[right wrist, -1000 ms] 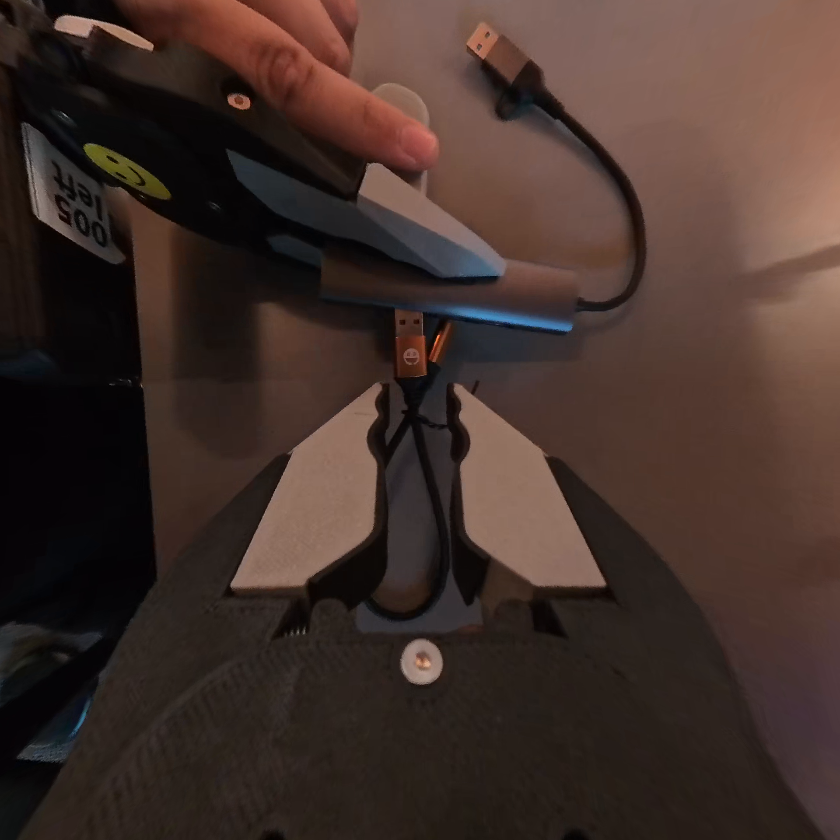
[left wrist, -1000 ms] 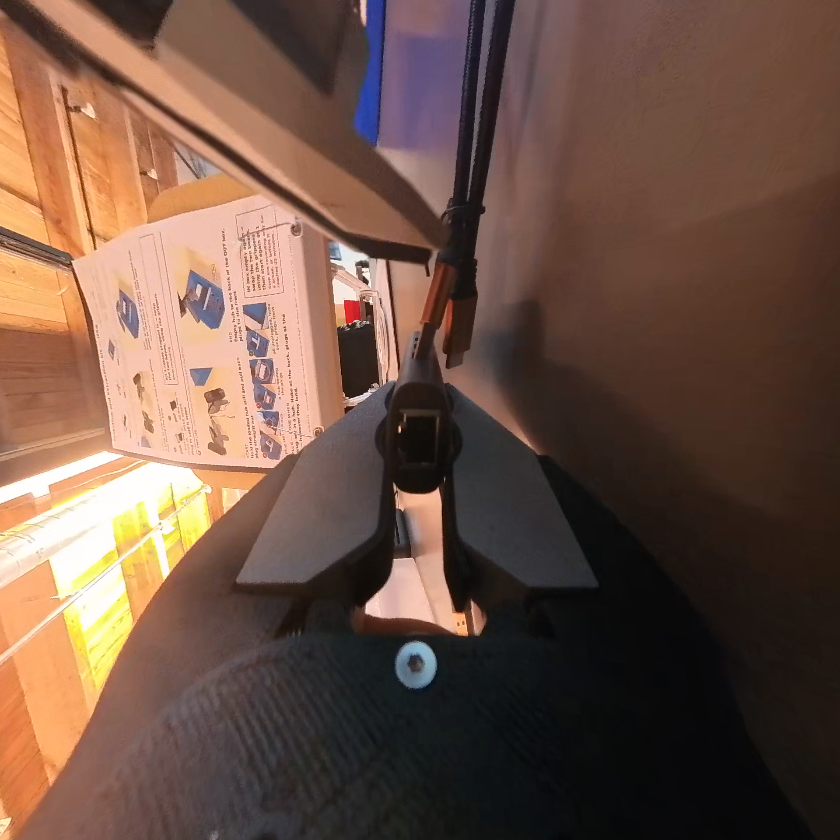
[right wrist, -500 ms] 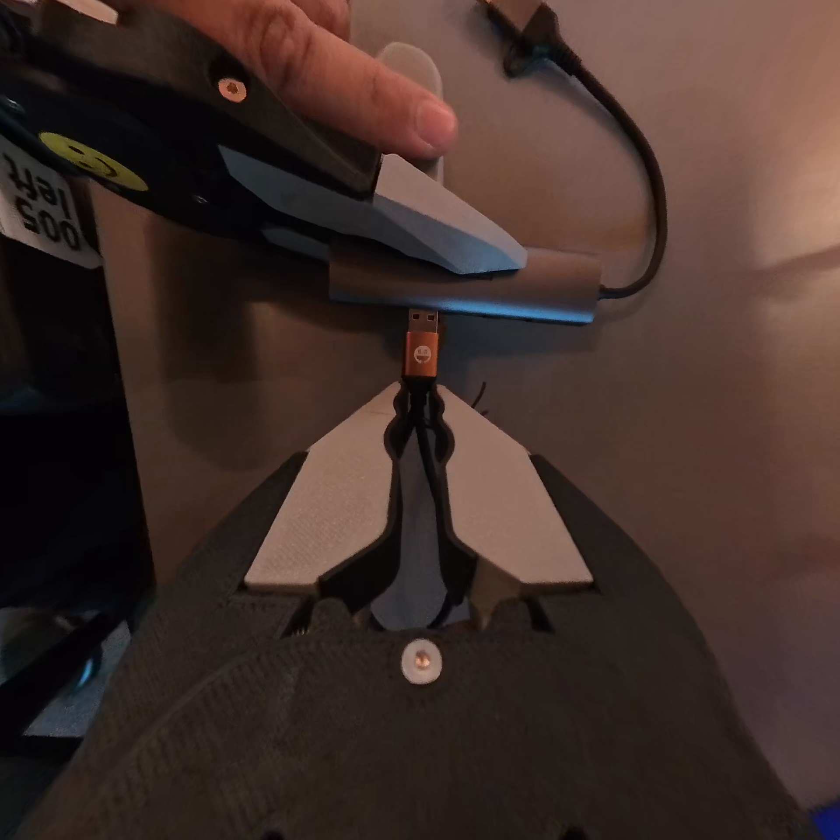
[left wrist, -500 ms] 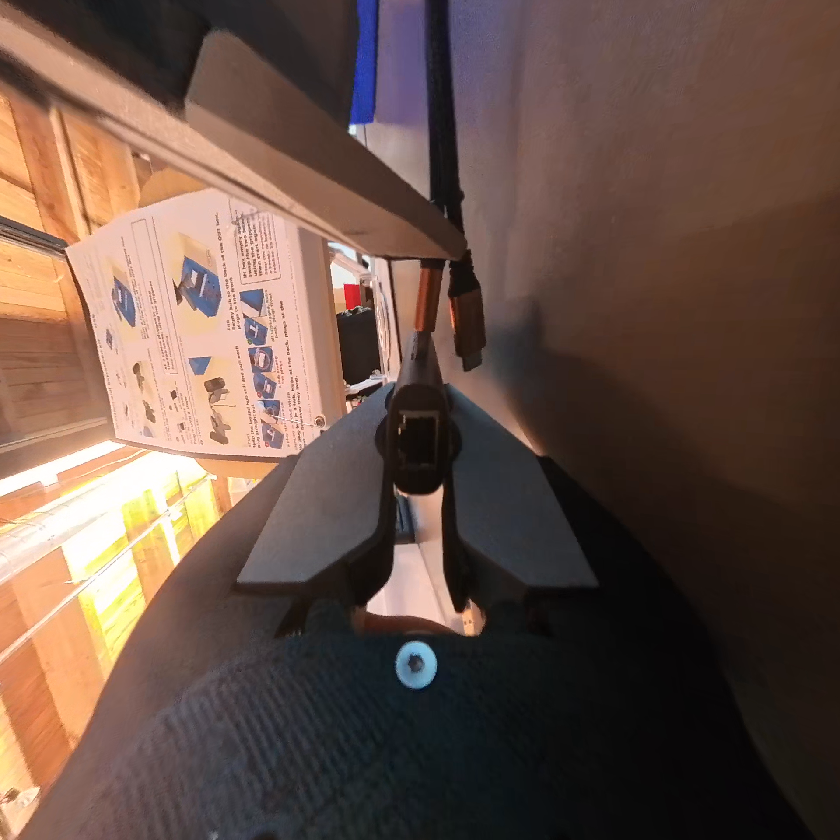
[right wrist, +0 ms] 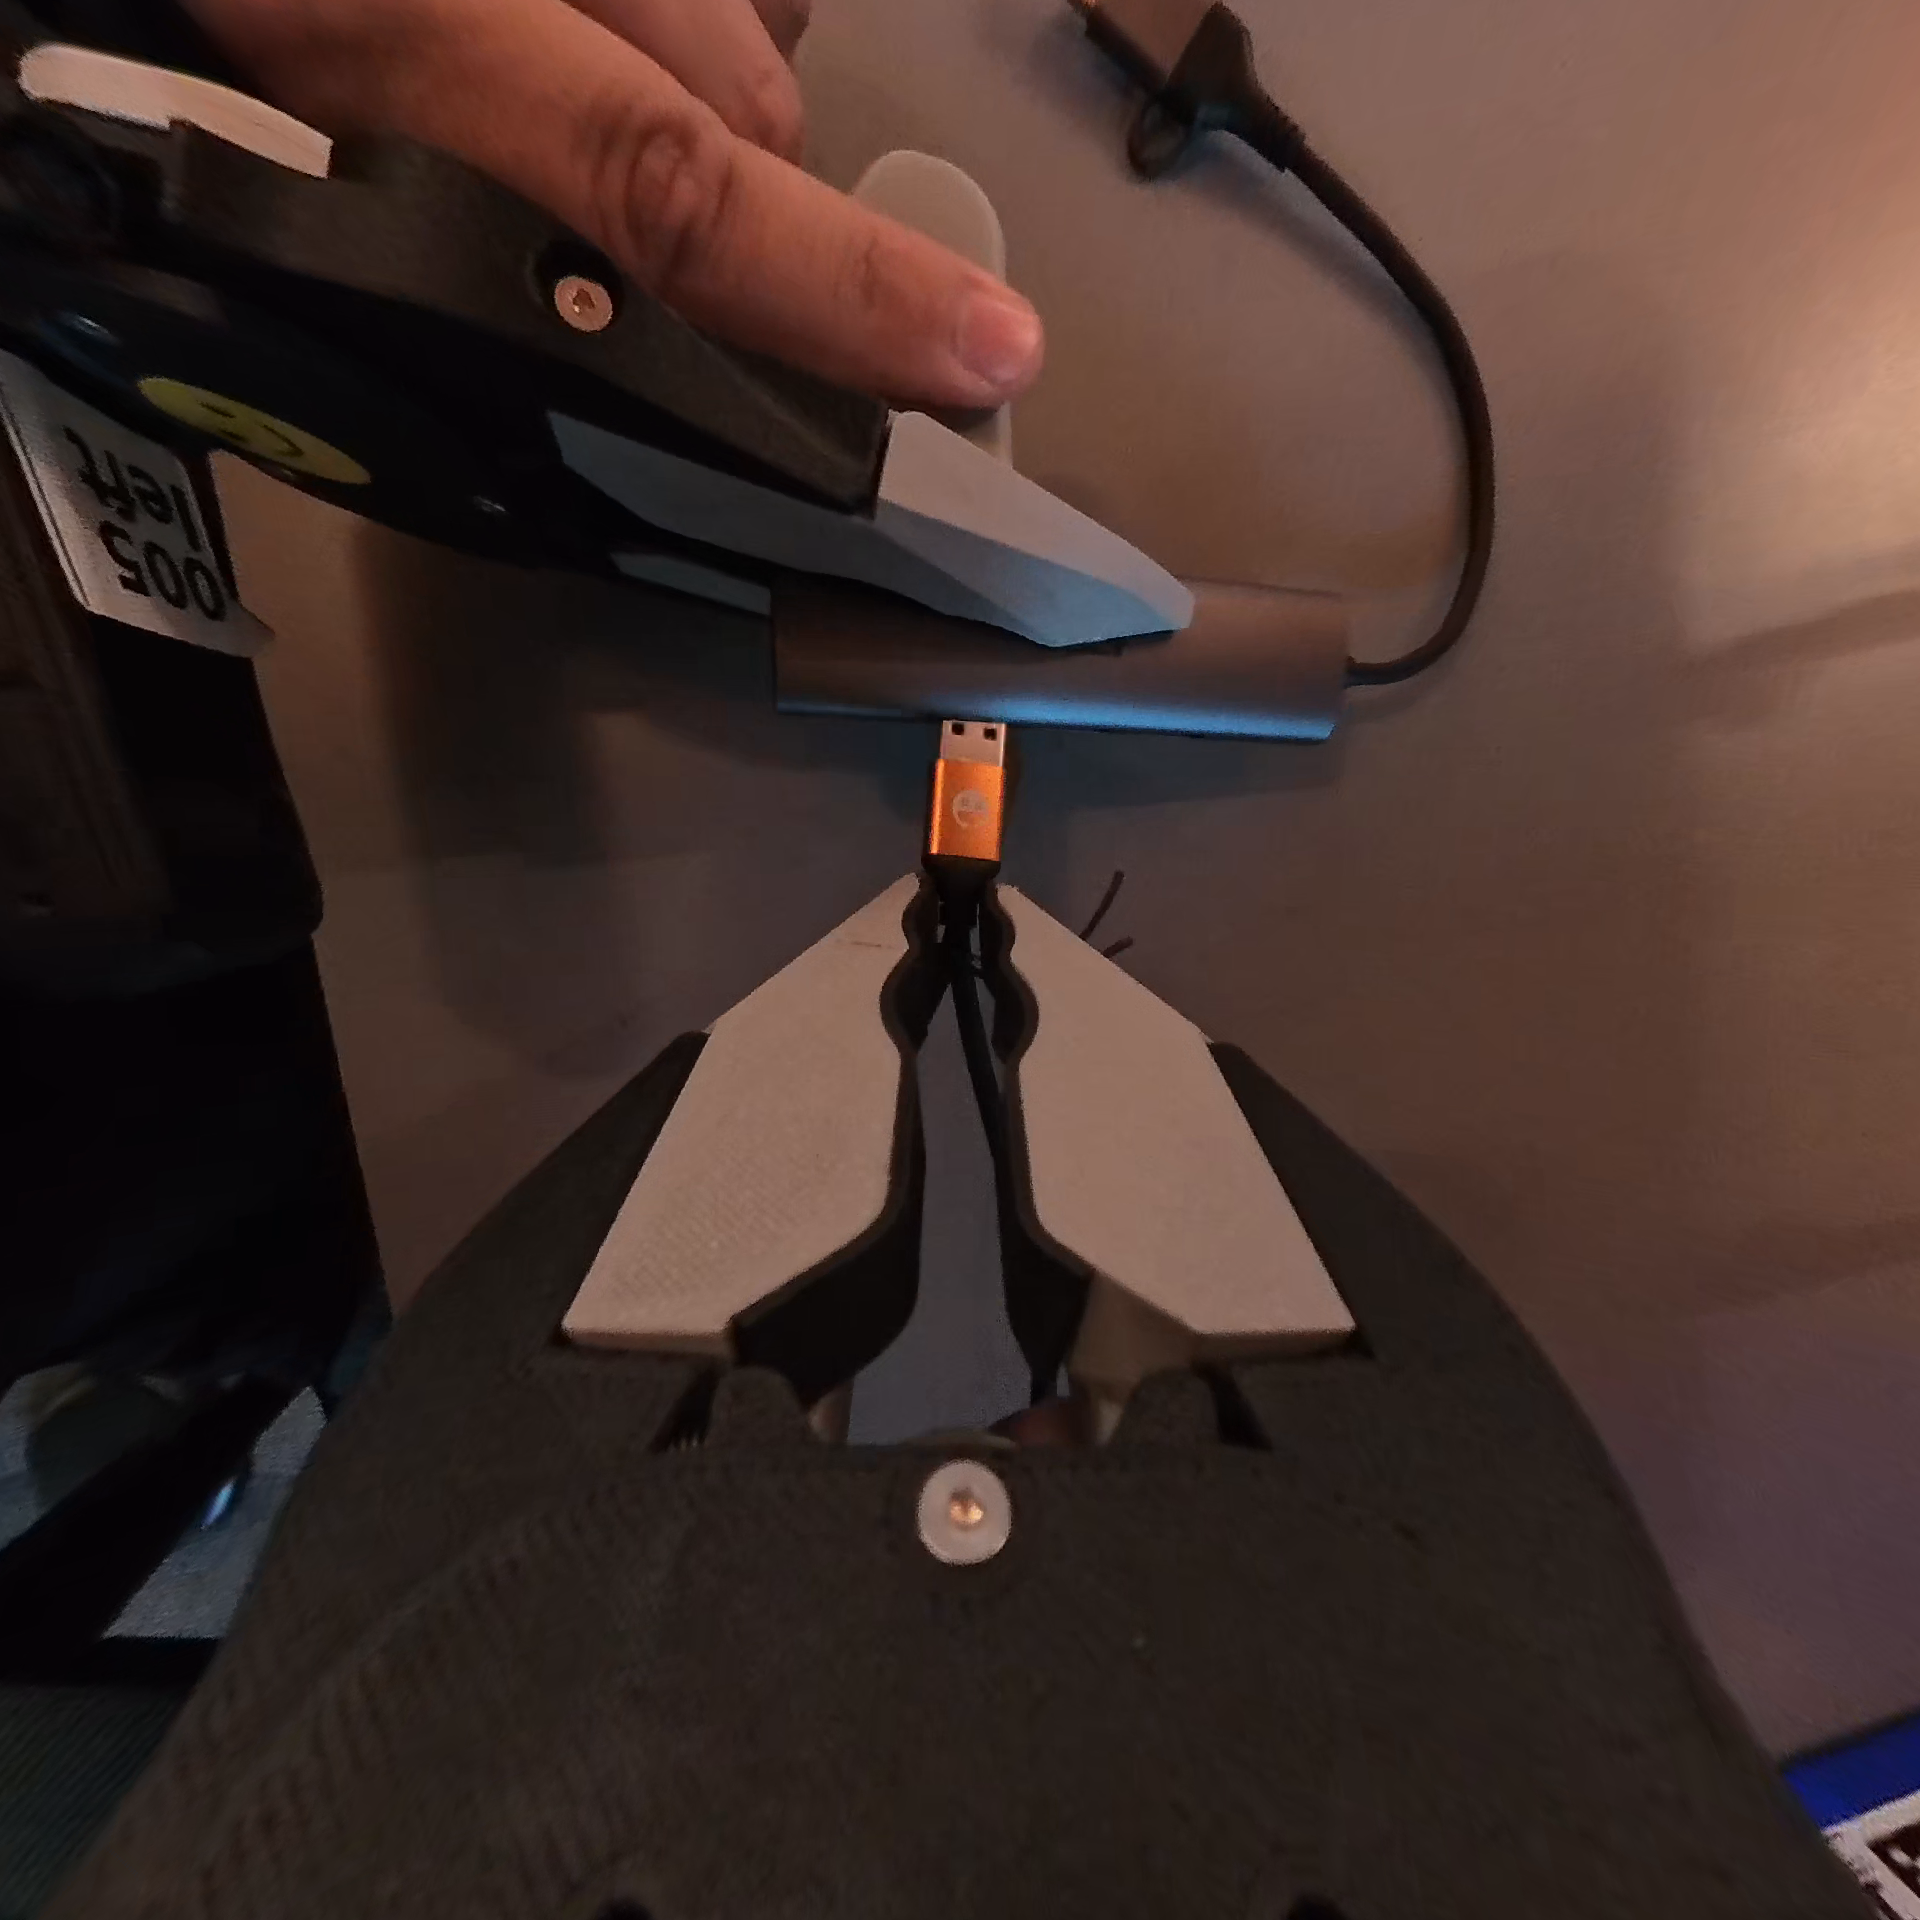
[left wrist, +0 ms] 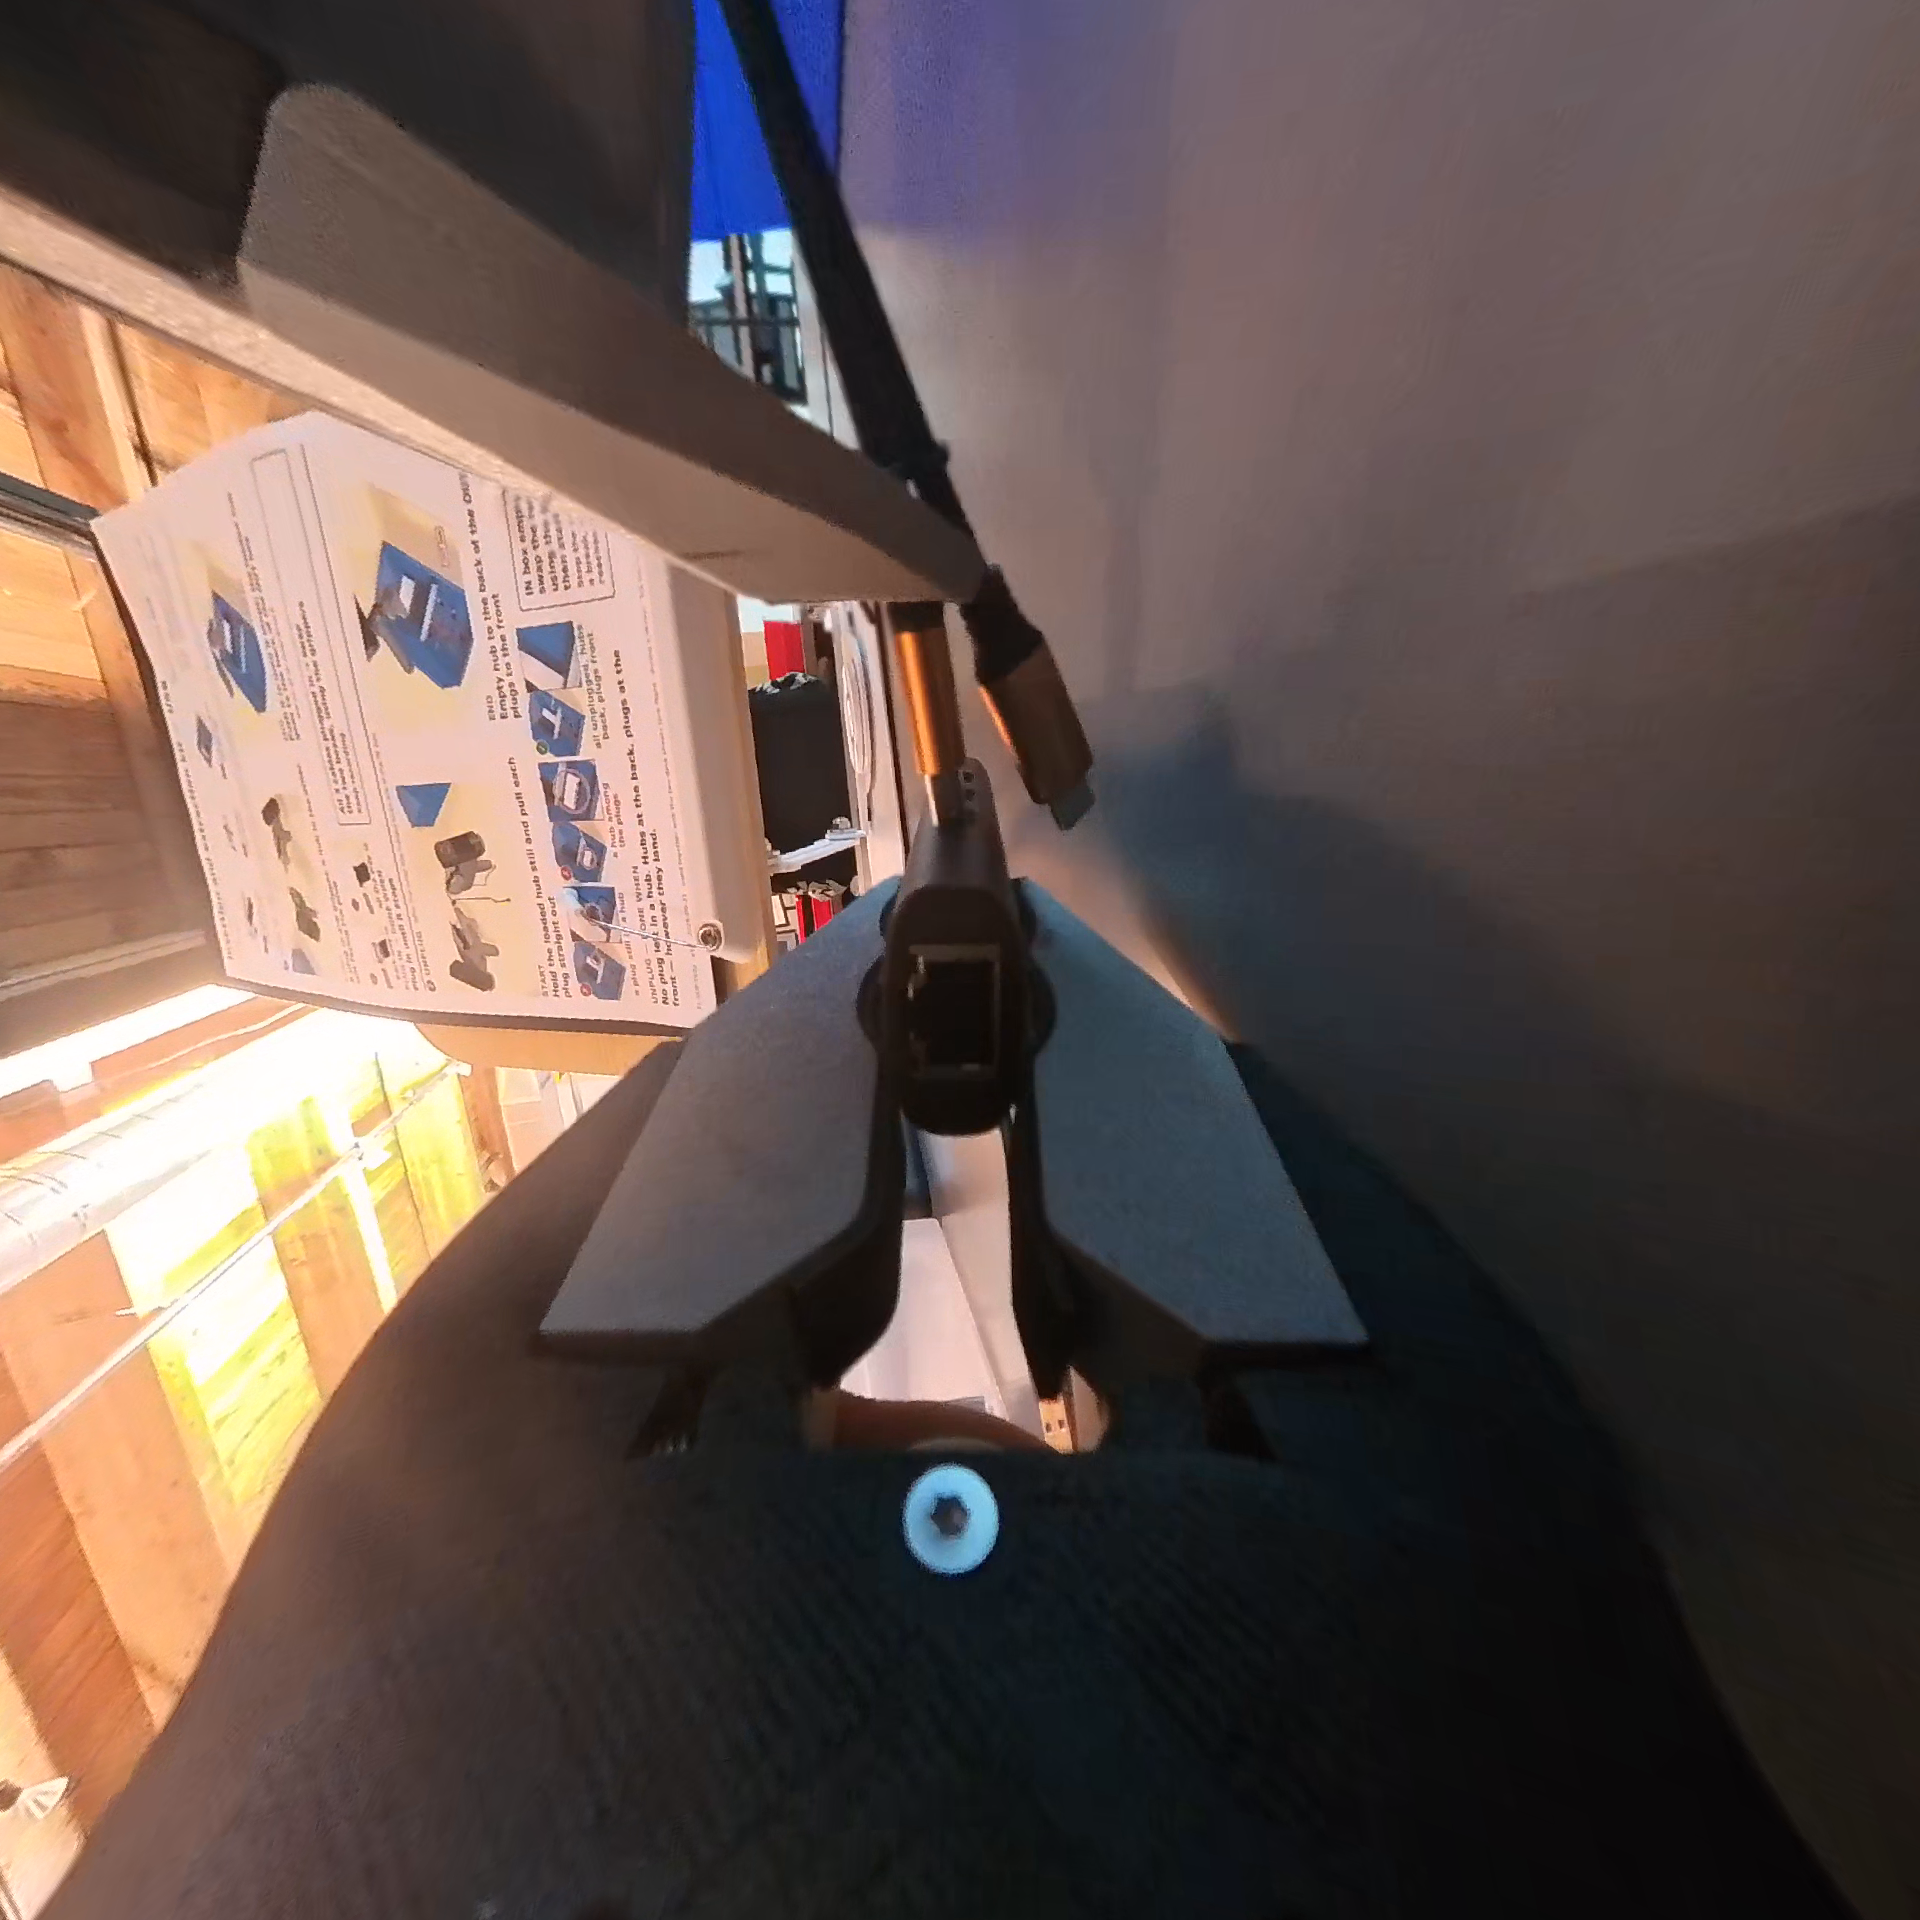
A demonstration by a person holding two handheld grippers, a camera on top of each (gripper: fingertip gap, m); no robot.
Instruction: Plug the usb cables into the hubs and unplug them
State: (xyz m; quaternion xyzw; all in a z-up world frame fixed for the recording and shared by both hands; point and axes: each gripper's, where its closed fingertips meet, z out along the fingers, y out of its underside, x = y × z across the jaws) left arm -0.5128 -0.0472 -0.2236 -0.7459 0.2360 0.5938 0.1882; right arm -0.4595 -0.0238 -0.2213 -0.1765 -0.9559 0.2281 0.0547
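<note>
In the right wrist view my right gripper (right wrist: 961, 894) is shut on a black cable just behind its orange USB plug (right wrist: 968, 821). The plug's metal tip meets the lower edge of a grey hub (right wrist: 1226, 681) and mostly shows. My left gripper (right wrist: 1039, 613), with a person's hand (right wrist: 623, 177) on it, is shut on the hub. In the left wrist view my left gripper (left wrist: 954, 935) holds the hub (left wrist: 951, 1008) end on. The orange plug (left wrist: 925, 696) touches the hub's side. A second orange plug (left wrist: 1039, 727) hangs free beside it.
The hub's own black cable (right wrist: 1455, 416) loops up to a loose plug (right wrist: 1143, 31) on the grey table (right wrist: 1558, 1039). An instruction sheet (left wrist: 416, 727) hangs on a board before a wooden wall (left wrist: 62, 779). A blue-edged tag (right wrist: 1870, 1787) lies at the lower right.
My right gripper has closed on the cable and moved the orange plug up to the hub's edge. The second plug has dropped out of the right wrist view. The left gripper still holds the hub.
</note>
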